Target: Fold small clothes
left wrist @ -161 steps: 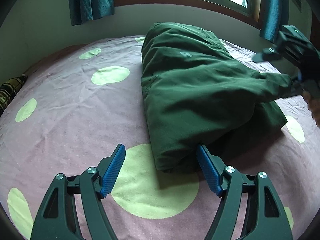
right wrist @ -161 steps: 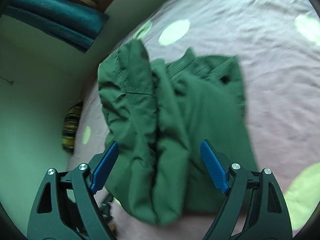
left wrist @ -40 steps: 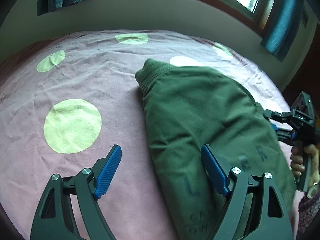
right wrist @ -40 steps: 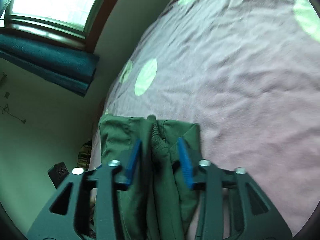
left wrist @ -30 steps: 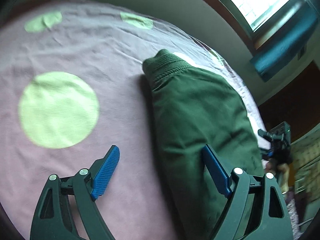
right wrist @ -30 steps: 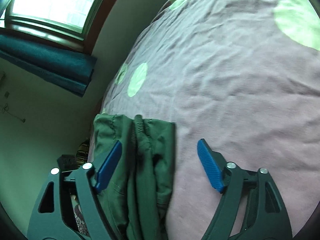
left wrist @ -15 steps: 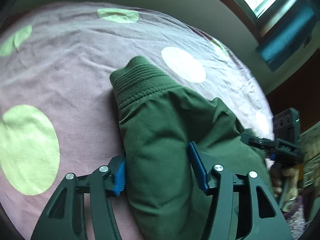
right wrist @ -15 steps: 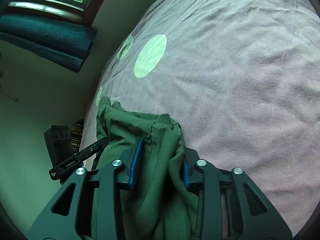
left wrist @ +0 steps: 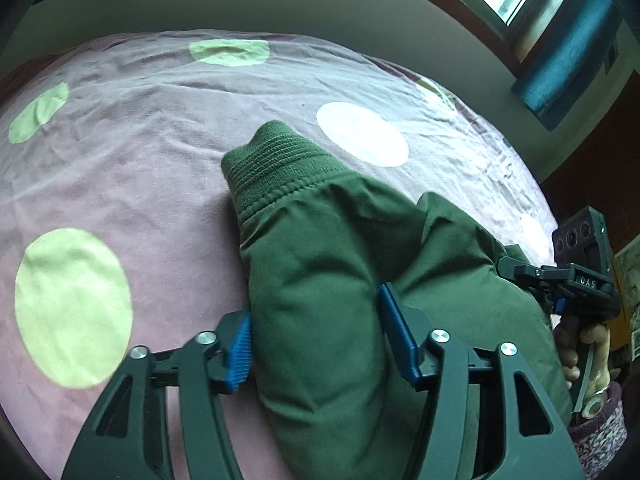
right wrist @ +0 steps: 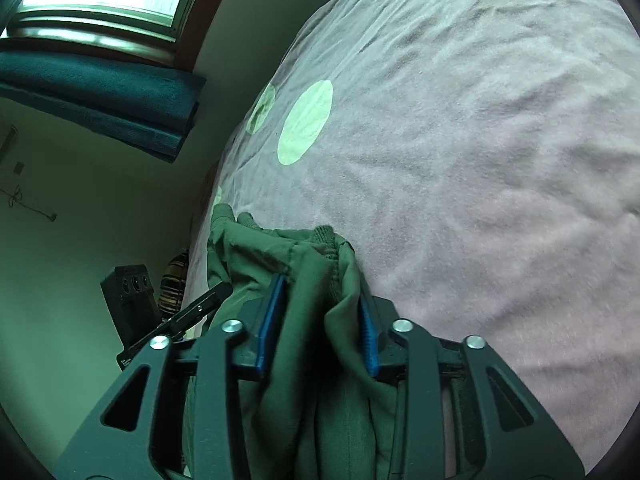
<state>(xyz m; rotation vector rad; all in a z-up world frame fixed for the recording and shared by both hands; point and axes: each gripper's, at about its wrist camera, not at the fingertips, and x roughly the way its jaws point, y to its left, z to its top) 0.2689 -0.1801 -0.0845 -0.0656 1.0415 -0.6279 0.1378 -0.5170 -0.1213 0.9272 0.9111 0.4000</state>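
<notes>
While both tongs clamp bunched cloth, jaws easing slightly, the green jacket (left wrist: 340, 280) lies lower centre on the bed (left wrist: 140, 160): left tongs (left wrist: 316, 340), right tongs (right wrist: 318, 320). Folding seems underway; next, carry both gripped ends over together.

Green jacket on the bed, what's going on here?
A person holding a gripper in each hand is folding a green jacket on a pink spotted bedsheet. The left gripper has the sleeve near its ribbed cuff between its jaws; the right gripper has bunched fabric at another edge. Both sets of jaws are opening slightly, pads against cloth.
</notes>
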